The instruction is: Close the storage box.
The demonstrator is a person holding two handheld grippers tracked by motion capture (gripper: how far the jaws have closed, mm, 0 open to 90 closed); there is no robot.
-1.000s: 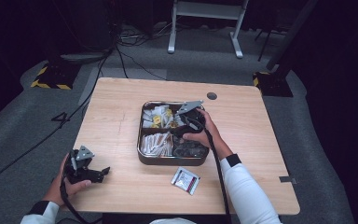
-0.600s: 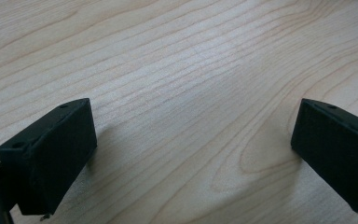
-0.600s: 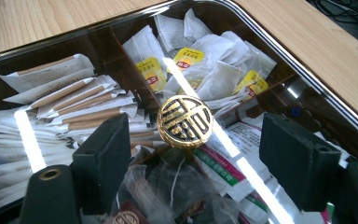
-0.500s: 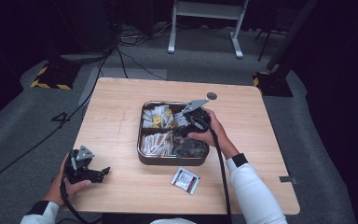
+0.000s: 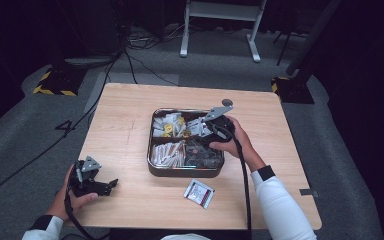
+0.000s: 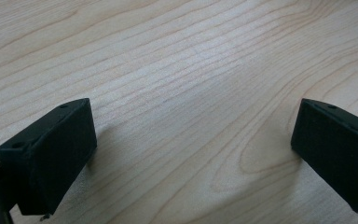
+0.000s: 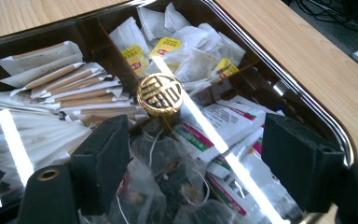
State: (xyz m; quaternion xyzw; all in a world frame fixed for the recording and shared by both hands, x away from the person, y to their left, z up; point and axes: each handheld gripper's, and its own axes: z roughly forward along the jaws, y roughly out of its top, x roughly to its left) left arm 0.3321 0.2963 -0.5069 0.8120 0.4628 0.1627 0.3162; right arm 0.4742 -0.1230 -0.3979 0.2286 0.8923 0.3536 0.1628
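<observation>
While the left claw (image 5: 111, 183) rests idle and open on the surface (image 5: 130, 115), the right claw (image 7: 193, 154), jaws apart, has advanced over the tin's (image 5: 180, 171) clear tea bags (image 7: 168, 182), pickup pending.

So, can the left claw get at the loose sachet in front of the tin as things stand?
Probably yes: the left claw rests open on bare table, and nothing lies between it and the sachet.
</observation>
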